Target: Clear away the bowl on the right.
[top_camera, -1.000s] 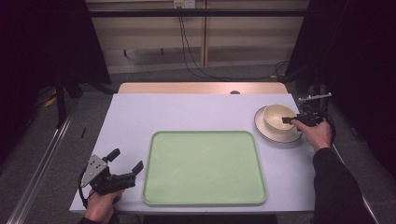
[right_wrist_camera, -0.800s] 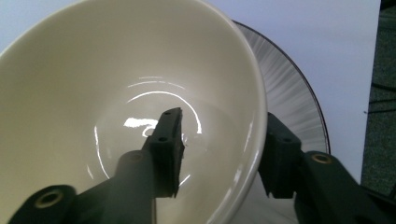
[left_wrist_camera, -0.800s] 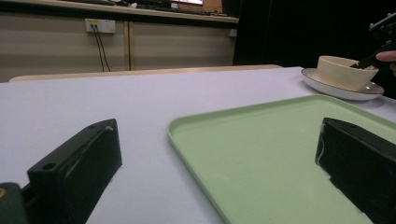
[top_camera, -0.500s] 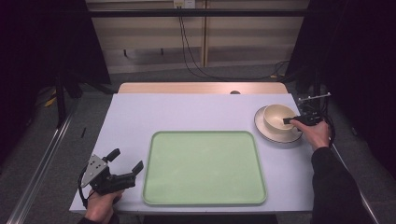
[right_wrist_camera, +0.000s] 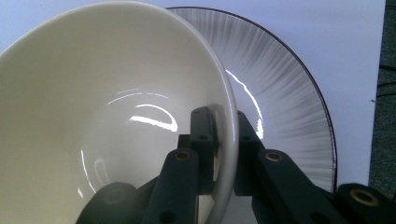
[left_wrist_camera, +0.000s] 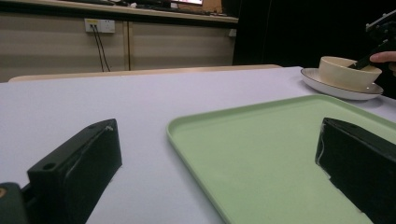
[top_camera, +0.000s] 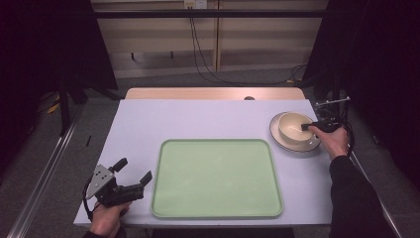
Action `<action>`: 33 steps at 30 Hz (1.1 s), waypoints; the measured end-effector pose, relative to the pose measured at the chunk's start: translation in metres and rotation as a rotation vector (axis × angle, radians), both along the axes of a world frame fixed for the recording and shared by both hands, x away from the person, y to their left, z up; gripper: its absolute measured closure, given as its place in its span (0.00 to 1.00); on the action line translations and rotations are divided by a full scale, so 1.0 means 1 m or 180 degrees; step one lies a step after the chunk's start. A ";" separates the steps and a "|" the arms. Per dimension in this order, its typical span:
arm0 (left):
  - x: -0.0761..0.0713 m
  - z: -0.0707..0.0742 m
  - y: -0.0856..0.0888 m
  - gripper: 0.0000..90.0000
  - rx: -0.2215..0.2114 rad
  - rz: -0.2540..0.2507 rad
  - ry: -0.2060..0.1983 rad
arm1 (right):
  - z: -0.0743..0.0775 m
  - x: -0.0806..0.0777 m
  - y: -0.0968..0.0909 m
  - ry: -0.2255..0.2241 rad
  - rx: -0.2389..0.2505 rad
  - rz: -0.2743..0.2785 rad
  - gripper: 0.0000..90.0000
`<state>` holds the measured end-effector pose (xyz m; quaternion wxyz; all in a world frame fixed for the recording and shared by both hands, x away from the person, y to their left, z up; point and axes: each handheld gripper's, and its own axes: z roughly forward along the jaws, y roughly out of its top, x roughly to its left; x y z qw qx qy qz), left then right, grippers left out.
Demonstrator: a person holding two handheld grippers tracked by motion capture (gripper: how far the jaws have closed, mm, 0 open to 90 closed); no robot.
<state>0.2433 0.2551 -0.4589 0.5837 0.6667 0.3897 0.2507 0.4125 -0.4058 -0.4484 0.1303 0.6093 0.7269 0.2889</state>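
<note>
Bowl (top_camera: pixel 294 127) sits on plate (top_camera: pixel 294 143) at the table's (top_camera: pixel 208 119) far right. Right gripper (right_wrist_camera: pixel 223 144) has just closed, jaws clamped on the bowl's near rim, one inside, one outside. Green tray (top_camera: pixel 216 177) lies mid-table, well apart from the plate. Left gripper (top_camera: pixel 132 171) rests near the tray's left edge, jaws spread, nothing between them.

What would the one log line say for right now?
right gripper: jaws just closed, pinching bowl rim | bowl: on plate | left gripper: open, near tray | tray: bare
</note>
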 end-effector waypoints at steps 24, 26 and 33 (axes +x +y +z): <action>0.000 0.000 -0.001 0.00 -0.0015 0.0022 -0.0006 | 0.004 -0.004 -0.008 -0.0050 0.0252 -0.0120 0.93; 0.000 0.000 -0.001 0.00 -0.0013 0.0018 -0.0011 | 0.004 -0.005 -0.008 -0.0063 0.0245 -0.0128 0.93; -0.001 0.001 -0.001 0.00 -0.0014 0.0017 -0.0010 | 0.005 -0.005 -0.006 -0.0091 0.0257 -0.0152 0.93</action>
